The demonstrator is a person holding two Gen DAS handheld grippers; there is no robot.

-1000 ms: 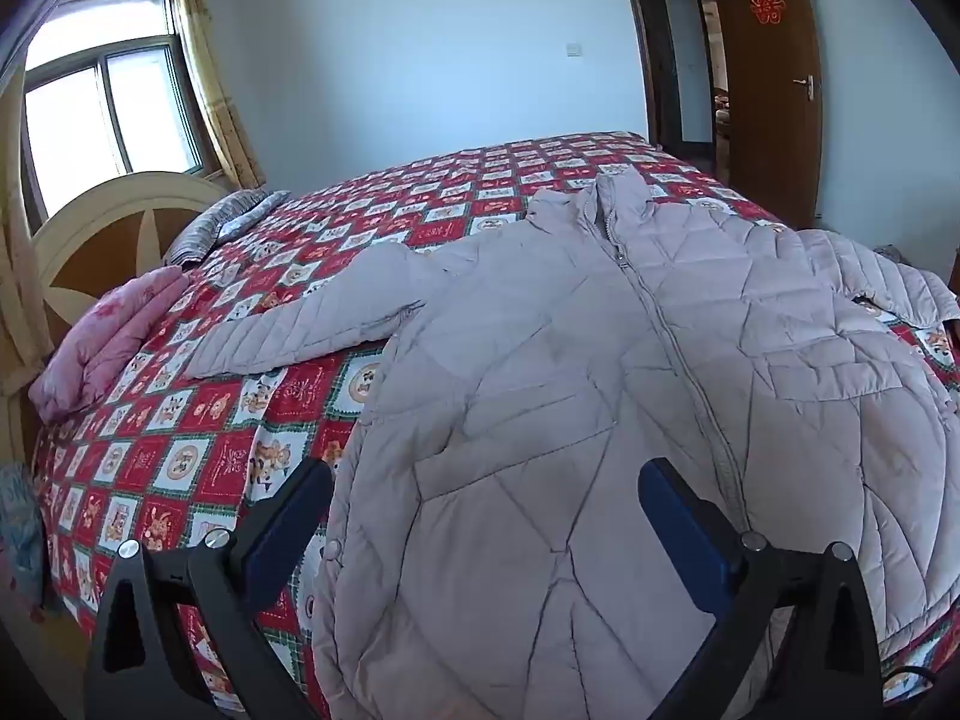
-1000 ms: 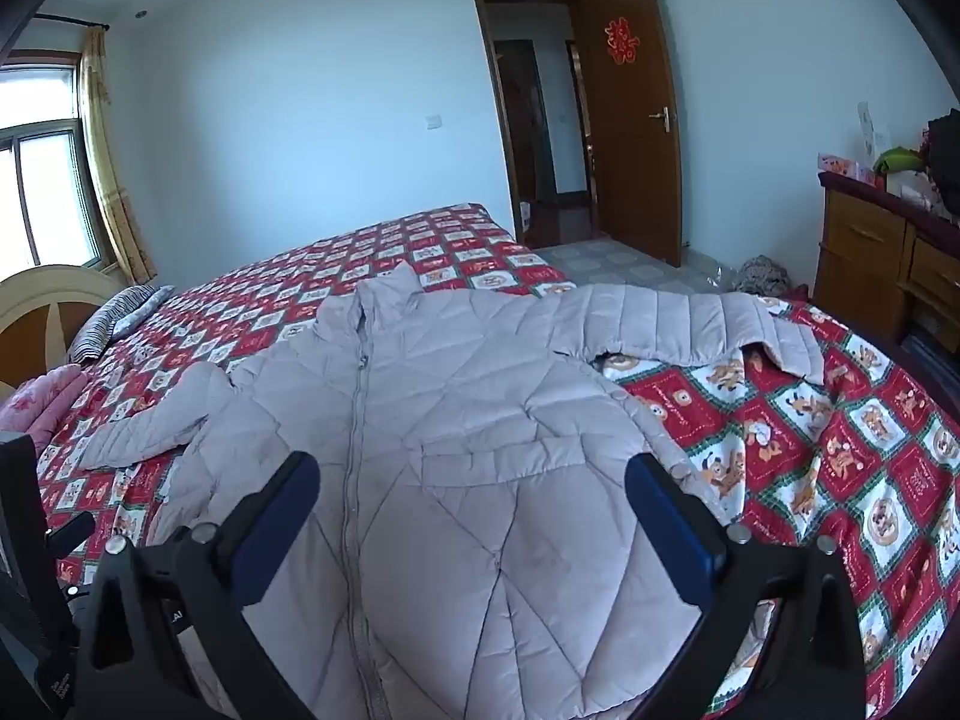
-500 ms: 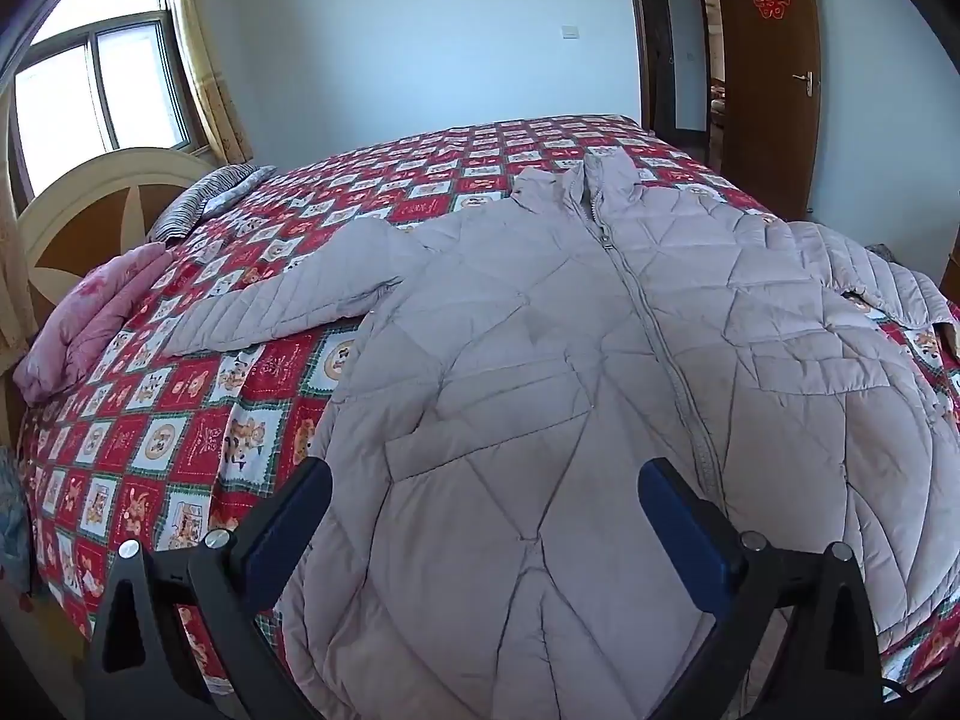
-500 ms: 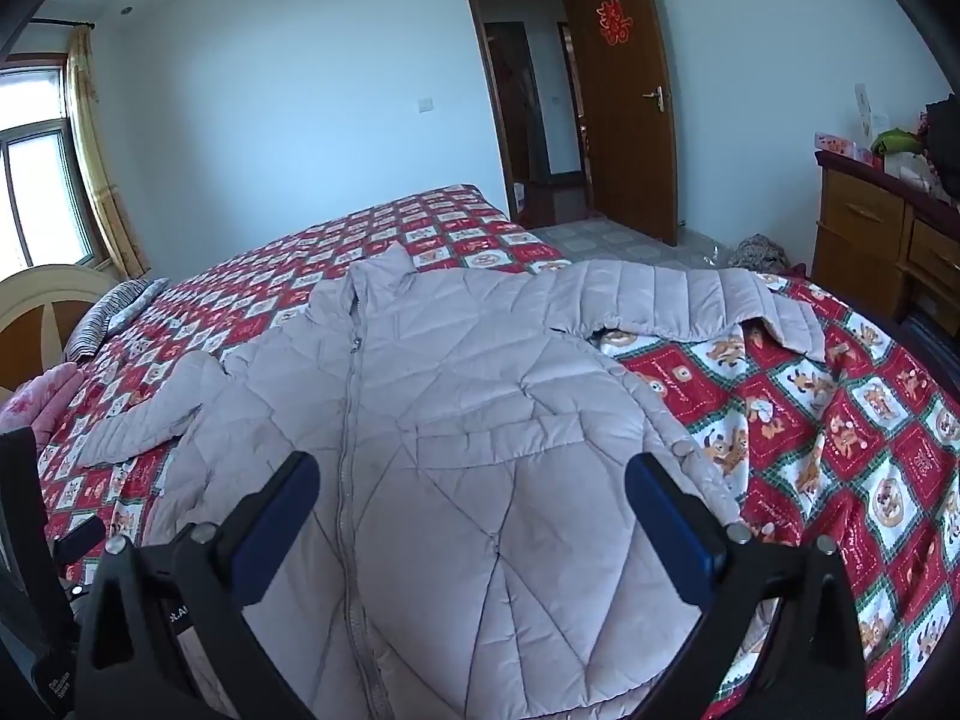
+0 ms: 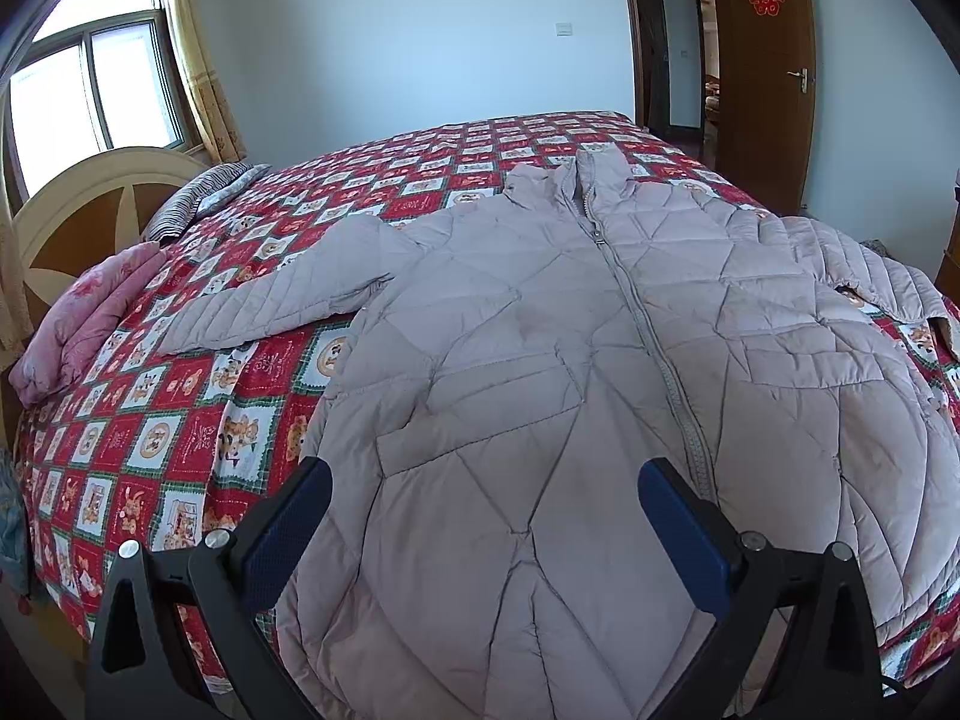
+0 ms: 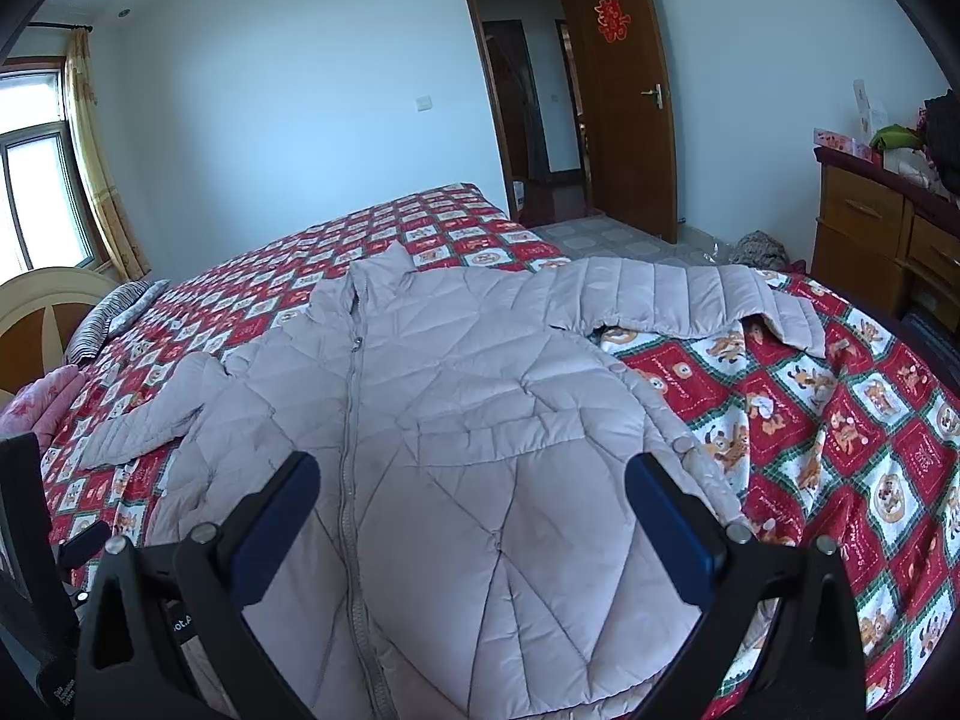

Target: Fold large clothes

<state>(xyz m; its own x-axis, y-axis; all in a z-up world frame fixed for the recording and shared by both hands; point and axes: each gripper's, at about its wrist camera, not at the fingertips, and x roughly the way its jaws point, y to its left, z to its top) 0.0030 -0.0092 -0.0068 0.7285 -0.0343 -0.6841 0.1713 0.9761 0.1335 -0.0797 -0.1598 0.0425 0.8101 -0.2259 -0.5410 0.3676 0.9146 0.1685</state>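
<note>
Our left claw (image 5: 486,516) and right claw (image 6: 471,510), both spread and empty, hover over the hem of the puffer jacket (image 5: 600,360), whose zipper runs toward the frame's upper centre.

The jacket (image 5: 540,360) is quilted, puffy cloth with a faint sheen, closed by what looks like a metal zip (image 5: 654,324). Under it the bedspread (image 5: 180,432) is printed matt cloth. At upper right, the door (image 6: 630,120) is smooth varnished wood. The fingers (image 6: 666,528) carry matt blue pads on black plastic.
</note>
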